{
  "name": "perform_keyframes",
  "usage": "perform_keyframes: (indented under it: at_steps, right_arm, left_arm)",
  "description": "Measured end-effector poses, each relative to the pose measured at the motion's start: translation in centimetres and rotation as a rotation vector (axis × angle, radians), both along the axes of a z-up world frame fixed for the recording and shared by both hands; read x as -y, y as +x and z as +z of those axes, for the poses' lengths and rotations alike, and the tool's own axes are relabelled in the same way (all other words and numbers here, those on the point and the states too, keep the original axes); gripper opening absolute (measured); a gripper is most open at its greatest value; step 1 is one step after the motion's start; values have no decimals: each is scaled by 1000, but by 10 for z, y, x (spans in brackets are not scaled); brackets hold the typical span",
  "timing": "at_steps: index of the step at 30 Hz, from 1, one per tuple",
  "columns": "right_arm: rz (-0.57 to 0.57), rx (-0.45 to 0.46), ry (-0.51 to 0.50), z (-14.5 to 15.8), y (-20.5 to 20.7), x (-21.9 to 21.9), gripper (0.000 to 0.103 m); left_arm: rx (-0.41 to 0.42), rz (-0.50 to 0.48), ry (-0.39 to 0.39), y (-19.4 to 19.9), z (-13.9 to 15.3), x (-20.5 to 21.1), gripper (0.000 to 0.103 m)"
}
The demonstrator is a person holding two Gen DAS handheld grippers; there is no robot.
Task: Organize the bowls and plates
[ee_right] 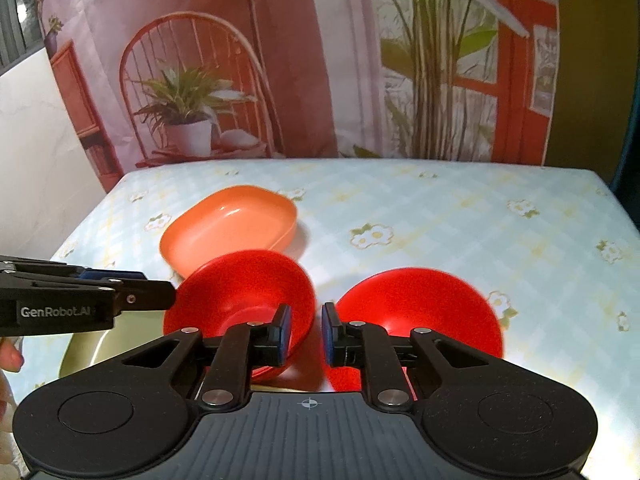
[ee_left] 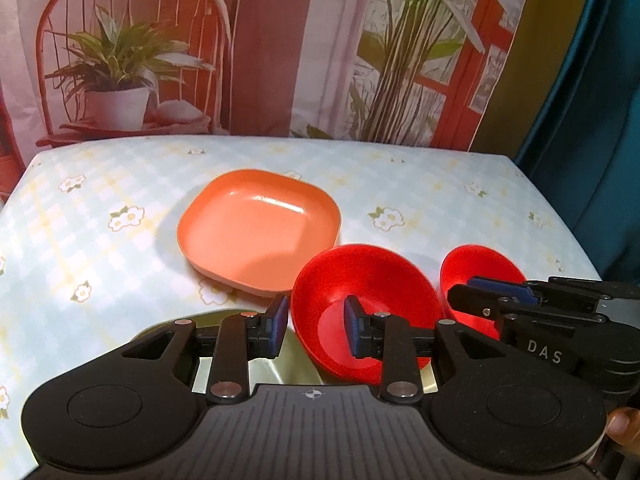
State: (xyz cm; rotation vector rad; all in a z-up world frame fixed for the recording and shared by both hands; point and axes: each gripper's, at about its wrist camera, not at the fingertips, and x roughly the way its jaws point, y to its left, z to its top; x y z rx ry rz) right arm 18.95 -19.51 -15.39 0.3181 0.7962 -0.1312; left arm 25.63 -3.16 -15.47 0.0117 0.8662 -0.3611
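Note:
Two red bowls sit side by side near the table's front. My left gripper [ee_left: 316,322] straddles the left rim of the left red bowl [ee_left: 372,276], one pad outside and one inside, with a small gap to the wall. It also shows as the left gripper [ee_right: 168,298] at the rim of that bowl [ee_right: 240,288]. My right gripper [ee_right: 306,328] has its pads slightly apart over the gap between the bowls, its right pad at the left edge of the right red bowl [ee_right: 420,304]. An orange square plate [ee_left: 256,228] lies behind them.
A pale yellow-green plate [ee_right: 88,348] lies at the front left, partly under the left bowl and my left gripper. The flowered tablecloth [ee_right: 480,220] stretches to the right and back. A printed backdrop [ee_left: 280,40] hangs behind the table. A person's fingers [ee_right: 10,356] show at the edge.

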Motion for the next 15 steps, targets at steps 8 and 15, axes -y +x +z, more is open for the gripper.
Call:
perform_keyframes:
  at_steps: [8, 15]
  right_arm:
    - [-59, 20, -47, 0, -17, 24, 18]
    - [-159, 17, -82, -9, -38, 50, 19]
  left_arm:
    - [24, -36, 13, 0, 8, 15, 32]
    - [39, -130, 9, 9, 14, 47, 32]
